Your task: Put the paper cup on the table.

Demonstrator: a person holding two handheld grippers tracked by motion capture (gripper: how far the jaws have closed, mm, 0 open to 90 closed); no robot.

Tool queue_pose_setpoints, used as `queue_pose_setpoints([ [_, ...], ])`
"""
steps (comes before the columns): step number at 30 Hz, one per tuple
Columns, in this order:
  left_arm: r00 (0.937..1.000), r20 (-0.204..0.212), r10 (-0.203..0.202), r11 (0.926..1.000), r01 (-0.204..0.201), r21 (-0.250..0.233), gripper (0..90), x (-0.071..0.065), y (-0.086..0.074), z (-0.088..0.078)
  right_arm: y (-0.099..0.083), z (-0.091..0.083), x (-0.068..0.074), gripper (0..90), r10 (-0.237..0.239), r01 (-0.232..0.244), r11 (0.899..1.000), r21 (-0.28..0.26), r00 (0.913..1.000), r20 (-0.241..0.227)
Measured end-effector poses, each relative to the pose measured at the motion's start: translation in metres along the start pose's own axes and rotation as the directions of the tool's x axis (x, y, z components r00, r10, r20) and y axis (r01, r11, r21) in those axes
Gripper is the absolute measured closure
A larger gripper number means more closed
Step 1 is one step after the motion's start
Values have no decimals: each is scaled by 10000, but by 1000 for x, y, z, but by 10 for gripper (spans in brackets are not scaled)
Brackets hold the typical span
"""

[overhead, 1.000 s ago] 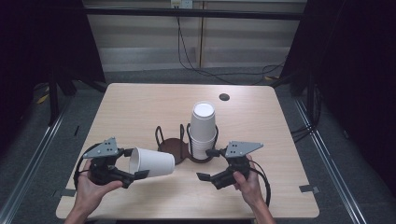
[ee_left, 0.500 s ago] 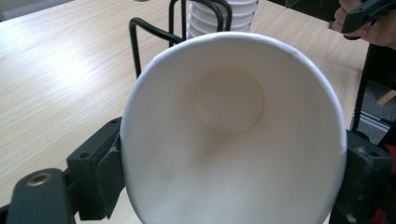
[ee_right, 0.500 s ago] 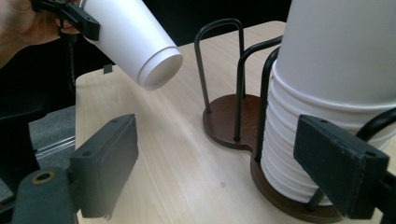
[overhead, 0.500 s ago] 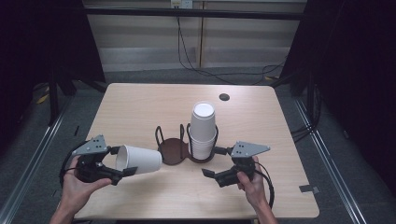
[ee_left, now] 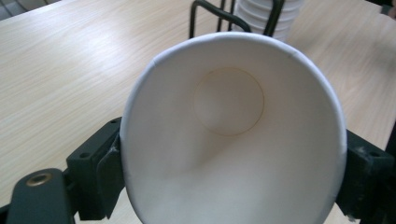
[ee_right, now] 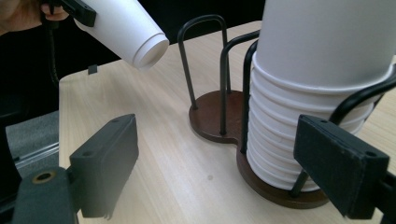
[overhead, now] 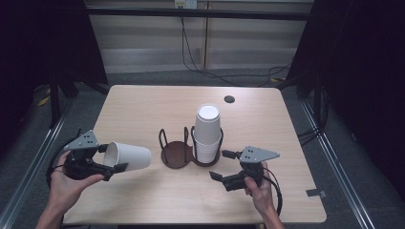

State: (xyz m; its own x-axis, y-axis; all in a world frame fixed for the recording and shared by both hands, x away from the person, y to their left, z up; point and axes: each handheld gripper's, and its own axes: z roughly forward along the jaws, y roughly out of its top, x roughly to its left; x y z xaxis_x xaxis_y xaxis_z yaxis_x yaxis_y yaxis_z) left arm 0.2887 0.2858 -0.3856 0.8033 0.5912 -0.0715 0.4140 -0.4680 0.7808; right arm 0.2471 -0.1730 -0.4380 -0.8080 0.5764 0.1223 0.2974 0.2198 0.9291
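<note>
Left claw (overhead: 107, 160) pinches a paper cup (overhead: 128, 156) lying sideways, base toward the holder's empty ring (overhead: 175, 153) just beyond; right claw (overhead: 223, 165) spread beside the cup stack (overhead: 207, 133)

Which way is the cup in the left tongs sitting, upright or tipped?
Tipped. The cup lies on its side in the left tongs, above the table, its base towards the holder.

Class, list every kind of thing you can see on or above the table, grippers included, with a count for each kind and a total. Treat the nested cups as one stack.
Single paper cup, held on its side: 1
Stack of paper cups: 1
Two-ring wire cup holder: 1
Grippers: 2, left gripper and right gripper
Total: 5
</note>
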Motion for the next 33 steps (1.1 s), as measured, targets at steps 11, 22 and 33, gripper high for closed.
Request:
queue_pose_setpoints([
  [11,9984,-533,-200,9961,245,851,129,22,13,2,-2,-2,1,140,-28,28,10000,15,10000,86],
  [22,9959,-906,56,9772,138,2119,116,36,31,19,-2,-3,2,140,-136,136,9999,-7,9998,125],
  [33,9902,-1207,703,9481,-288,3166,109,38,51,23,0,-3,3,141,-181,182,9998,-44,9997,139],
])
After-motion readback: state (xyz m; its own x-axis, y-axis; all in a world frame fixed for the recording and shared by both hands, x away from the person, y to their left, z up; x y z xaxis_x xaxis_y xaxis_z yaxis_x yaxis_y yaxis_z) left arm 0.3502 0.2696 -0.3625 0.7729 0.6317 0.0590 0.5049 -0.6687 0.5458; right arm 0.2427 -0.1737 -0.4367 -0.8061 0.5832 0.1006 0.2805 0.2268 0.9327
